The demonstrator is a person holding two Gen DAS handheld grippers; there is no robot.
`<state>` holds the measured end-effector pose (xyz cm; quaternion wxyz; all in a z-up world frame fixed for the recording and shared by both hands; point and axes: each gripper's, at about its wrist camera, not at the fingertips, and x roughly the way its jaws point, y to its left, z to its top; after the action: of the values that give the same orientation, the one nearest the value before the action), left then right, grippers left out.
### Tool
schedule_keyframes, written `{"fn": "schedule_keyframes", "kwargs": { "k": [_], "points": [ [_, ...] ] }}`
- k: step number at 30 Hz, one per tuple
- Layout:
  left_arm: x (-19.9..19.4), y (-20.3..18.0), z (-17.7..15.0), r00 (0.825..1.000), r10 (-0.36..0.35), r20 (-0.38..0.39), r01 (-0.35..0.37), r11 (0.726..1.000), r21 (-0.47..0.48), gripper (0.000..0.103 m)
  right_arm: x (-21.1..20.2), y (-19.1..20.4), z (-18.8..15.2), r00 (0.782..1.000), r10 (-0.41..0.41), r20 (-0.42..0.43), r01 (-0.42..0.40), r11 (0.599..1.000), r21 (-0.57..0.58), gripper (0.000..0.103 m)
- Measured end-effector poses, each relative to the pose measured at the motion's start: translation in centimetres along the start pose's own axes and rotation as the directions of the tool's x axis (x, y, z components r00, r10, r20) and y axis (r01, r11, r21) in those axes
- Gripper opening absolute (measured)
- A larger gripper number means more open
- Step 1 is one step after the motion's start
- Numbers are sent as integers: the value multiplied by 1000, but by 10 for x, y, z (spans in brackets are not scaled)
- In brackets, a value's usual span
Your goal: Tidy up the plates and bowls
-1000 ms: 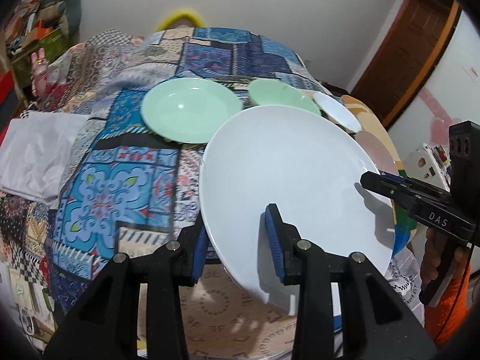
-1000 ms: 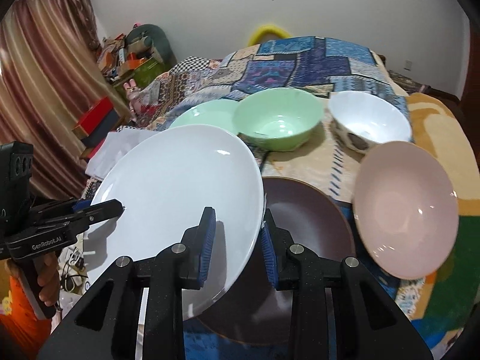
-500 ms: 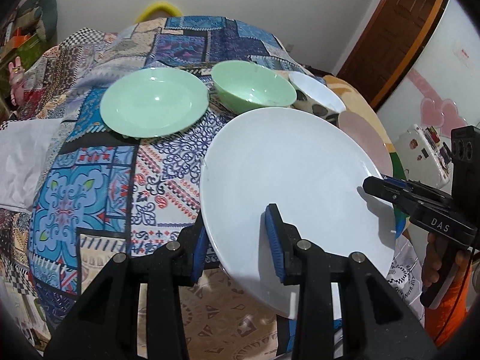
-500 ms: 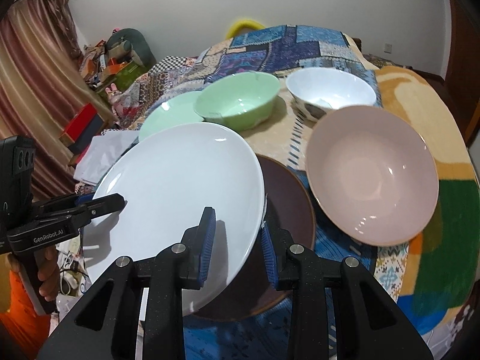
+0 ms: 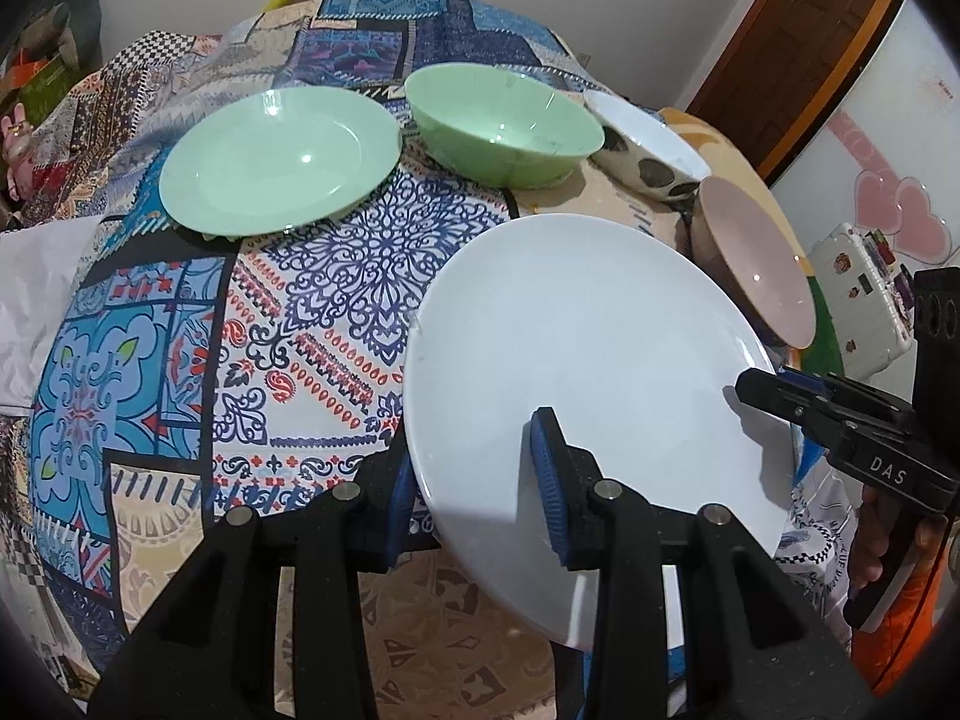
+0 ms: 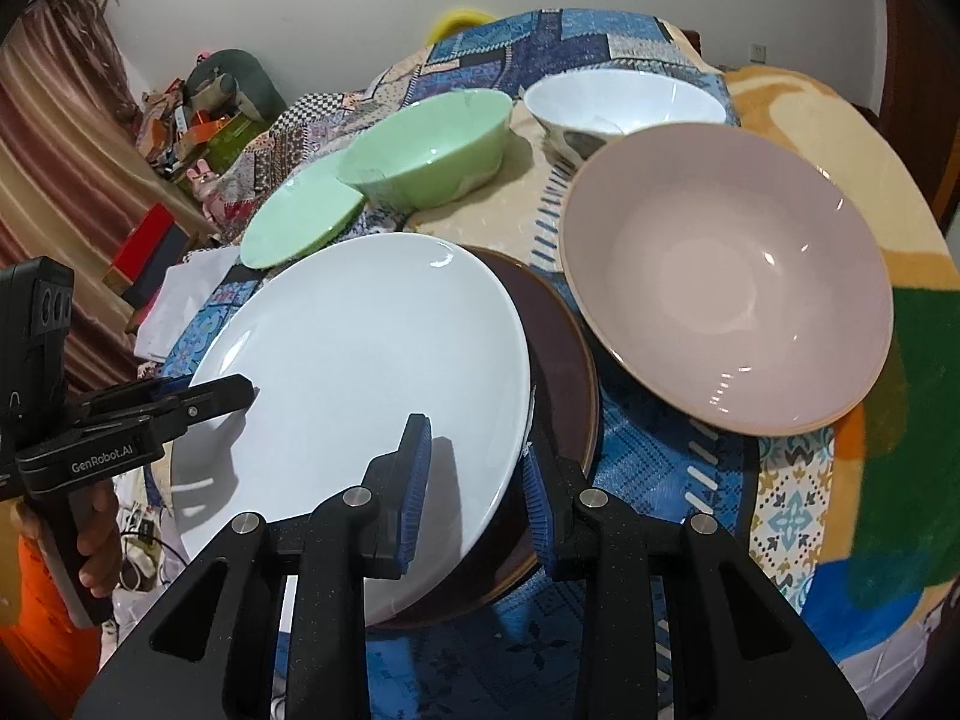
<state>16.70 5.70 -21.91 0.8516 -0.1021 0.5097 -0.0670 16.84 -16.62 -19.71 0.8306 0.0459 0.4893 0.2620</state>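
Both grippers hold a large white plate [image 5: 576, 360] by opposite rims, tilted and just above the table. My left gripper [image 5: 474, 480] is shut on its near-left rim, one pad above and one below. My right gripper [image 6: 474, 486] is shut on the right rim [image 6: 516, 420]. A dark brown plate [image 6: 558, 372] lies under the white plate and is partly hidden by it. Beyond stand a green plate [image 5: 276, 162], a green bowl [image 5: 504, 126], a white spotted bowl [image 5: 648, 144] and a wide pink bowl [image 6: 720, 270].
A patchwork cloth [image 5: 336, 300] covers the round table. White fabric [image 5: 30, 300] lies off its left edge, with boxes and clutter [image 6: 180, 126] behind it. A wooden door [image 5: 798, 54] and a stickered white case [image 5: 858, 294] stand to the right.
The white plate and both grippers have sunk and moved forward toward the other dishes. The white plate now covers more of the brown plate. Both grips are unchanged.
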Motion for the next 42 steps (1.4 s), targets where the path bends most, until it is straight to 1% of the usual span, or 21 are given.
{"fn": "schedule_keyframes", "kwargs": {
  "k": [7, 13, 18, 23, 29, 35, 38, 40, 42],
  "points": [
    [15, 2, 2, 1000, 9, -27, -10, 1000, -14, 37, 6, -4, 0, 1000, 8, -15, -8, 1000, 19, 27],
    [22, 1, 8, 999, 19, -27, -19, 1000, -19, 37, 5, -7, 2, 1000, 6, -9, -6, 1000, 28, 27],
    [25, -2, 9, 999, 22, -36, -22, 1000, 0, 38, 4, -10, 3, 1000, 5, 1, -5, 999, 45, 27],
    [26, -3, 8, 999, 24, -38, -24, 1000, 8, 38, 2, -7, 4, 1000, -1, -1, 2, 999, 36, 29],
    [25, -8, 3, 999, 38, -35, -37, 999, 33, 38, 0, -12, 3, 1000, 21, 3, -21, 999, 47, 29],
    [27, -12, 1, 998, 40, -47, -38, 999, 37, 38, -5, -12, 0, 1000, 22, 4, -22, 999, 44, 29],
    [27, -15, -2, 998, 43, -49, -40, 998, 48, 38, -8, -10, -2, 1000, 10, 8, -11, 999, 32, 29],
    [26, -16, -5, 998, 36, -56, -33, 998, 54, 41, -9, -10, -2, 1000, 0, 12, 0, 1000, 25, 30],
    [25, -17, -7, 997, 38, -62, -35, 998, 60, 41, -9, -11, -1, 999, -44, 16, 44, 999, 17, 30]
  ]
}}
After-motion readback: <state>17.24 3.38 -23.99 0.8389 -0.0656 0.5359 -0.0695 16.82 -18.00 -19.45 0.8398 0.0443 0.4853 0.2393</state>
